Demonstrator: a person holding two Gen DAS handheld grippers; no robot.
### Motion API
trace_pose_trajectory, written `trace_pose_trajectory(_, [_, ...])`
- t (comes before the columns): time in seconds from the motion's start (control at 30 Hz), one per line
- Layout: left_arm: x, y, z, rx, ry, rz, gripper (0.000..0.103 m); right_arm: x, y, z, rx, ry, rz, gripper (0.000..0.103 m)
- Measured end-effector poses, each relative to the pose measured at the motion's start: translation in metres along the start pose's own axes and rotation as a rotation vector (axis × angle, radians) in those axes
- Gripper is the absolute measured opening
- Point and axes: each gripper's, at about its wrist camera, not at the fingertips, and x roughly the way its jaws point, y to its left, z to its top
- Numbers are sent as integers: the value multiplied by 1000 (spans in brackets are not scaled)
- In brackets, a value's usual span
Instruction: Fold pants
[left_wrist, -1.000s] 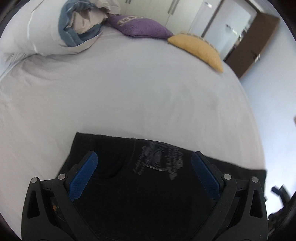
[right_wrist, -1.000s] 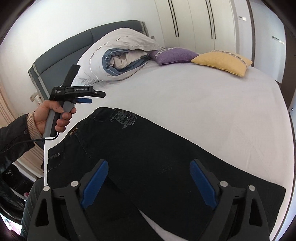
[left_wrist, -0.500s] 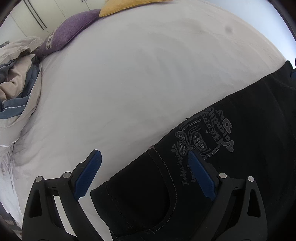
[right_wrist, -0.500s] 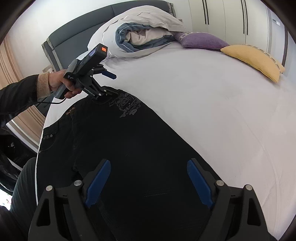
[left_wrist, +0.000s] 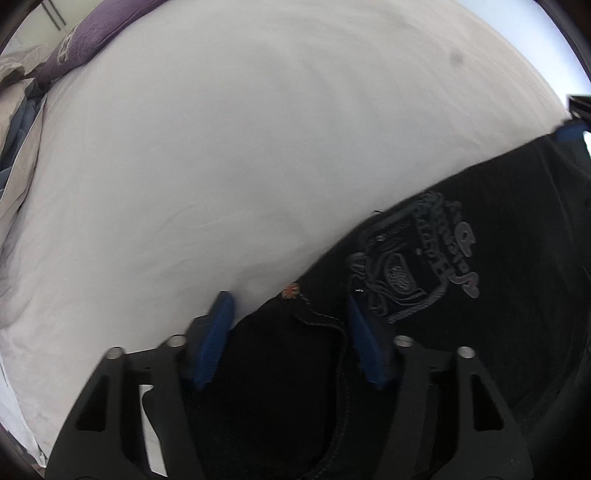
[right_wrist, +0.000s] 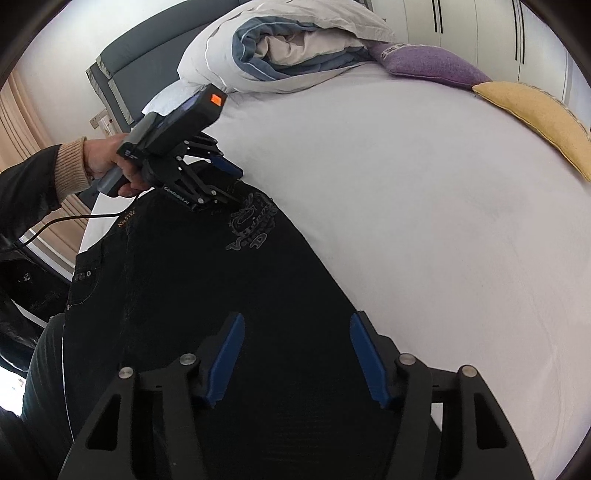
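Black pants (right_wrist: 207, 280) with a grey crest print (right_wrist: 251, 225) lie flat on the white bed sheet (right_wrist: 424, 206). My left gripper (left_wrist: 290, 317) is open, its blue fingers straddling the pants' far edge at the waist corner (left_wrist: 291, 291), low on the cloth. It also shows in the right wrist view (right_wrist: 225, 181), held by a hand. My right gripper (right_wrist: 295, 347) is open, hovering over the pants' leg part, nothing between its pads. The tip of one of its blue fingers (left_wrist: 570, 133) shows at the far right of the left wrist view.
A rolled white and blue duvet (right_wrist: 291, 55), a purple cushion (right_wrist: 428, 62) and a yellow cushion (right_wrist: 535, 118) lie at the head of the bed. A grey headboard (right_wrist: 122, 70) stands behind. The person's legs (right_wrist: 40, 369) are at the bed's left edge.
My left gripper dropped down to the pants' waist corner and narrowed its fingers around the edge. My right gripper moved closer over the leg and narrowed slightly.
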Motion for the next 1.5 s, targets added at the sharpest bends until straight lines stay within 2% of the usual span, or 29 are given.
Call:
trace_pose_trajectory(0.03, [0, -2, 1, 7, -4, -8, 33, 8, -2, 6, -5, 16, -5, 61])
trace_pose_trajectory(0.13, [-1, -8, 2, 36, -14, 12, 16, 30, -8, 19, -19, 75, -16, 53])
trace_pose_trajectory(0.23, [-3, -16, 1, 36, -38, 32, 12, 46, -16, 25, -17, 128, -23, 50])
trace_pose_trajectory(0.37, [-6, -17, -3, 25, -80, 43, 10, 67, -31, 25, 5, 192, -34, 49])
trace_pose_trajectory(0.43, [-20, -3, -20, 15, -100, 44, 9, 72, -32, 26, 0, 187, -32, 47])
trace_pose_trajectory(0.47, [-21, -2, -20, 11, -108, 44, 9, 72, -33, 28, 2, 189, -33, 40])
trace_pose_trajectory(0.5, [-23, 2, -20, 7, -115, 43, 9, 72, -33, 30, 2, 193, -28, 24])
trace_pose_trajectory(0.53, [-23, 3, -20, 3, -121, 42, 9, 72, -32, 31, -3, 195, -23, 14])
trace_pose_trajectory(0.57, [-22, 0, -20, 2, -127, 44, 9, 72, -29, 32, -16, 204, -21, 9])
trace_pose_trajectory(0.7, [-25, -5, -21, 4, -150, 62, 8, 72, -23, 33, -60, 219, -44, 4])
trace_pose_trajectory(0.97, [-52, -5, -31, -23, -236, 86, 8, 48, -22, 26, -73, 156, -24, 3])
trace_pose_trajectory(1.13, [-96, -51, -80, -31, -297, 96, 8, 31, -9, 22, -103, 114, -47, 3])
trace_pose_trajectory(1.3, [-130, -57, -99, -39, -341, 88, 8, -1, 24, 8, -139, 56, -83, 2])
trace_pose_trajectory(1.5, [-159, -72, -128, -17, -363, 90, 8, -25, 73, -3, -194, 47, -98, 2])
